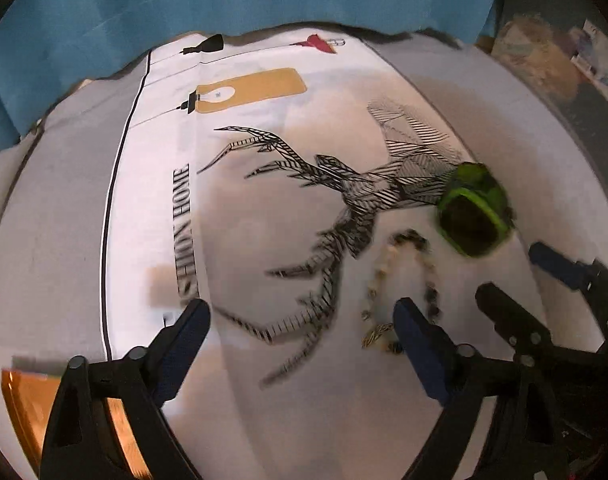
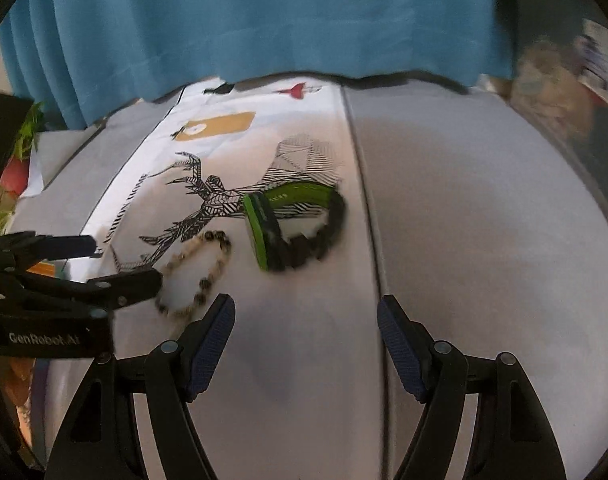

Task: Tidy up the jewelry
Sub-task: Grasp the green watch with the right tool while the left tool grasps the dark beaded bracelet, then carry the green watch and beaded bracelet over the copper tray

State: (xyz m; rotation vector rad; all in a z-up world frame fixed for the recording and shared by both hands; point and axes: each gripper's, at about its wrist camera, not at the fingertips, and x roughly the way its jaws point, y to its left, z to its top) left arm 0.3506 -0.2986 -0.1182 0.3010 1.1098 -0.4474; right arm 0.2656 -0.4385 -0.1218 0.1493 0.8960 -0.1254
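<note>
A beaded bracelet (image 1: 400, 280) of cream and dark beads lies on the white printed cloth (image 1: 263, 220); it also shows in the right wrist view (image 2: 199, 272). A green and black watch (image 1: 474, 208) lies just beyond it, also in the right wrist view (image 2: 295, 228). My left gripper (image 1: 299, 320) is open and empty, its right finger (image 1: 420, 340) beside the bracelet's near end. My right gripper (image 2: 306, 320) is open and empty, a little in front of the watch. It shows at the right of the left wrist view (image 1: 520, 272).
A blue curtain (image 2: 263, 20) hangs behind the table. An orange object (image 1: 27, 400) sits at the lower left. Clutter (image 2: 552, 72) stands at the far right. A plant and a red item (image 2: 19, 152) are at the far left.
</note>
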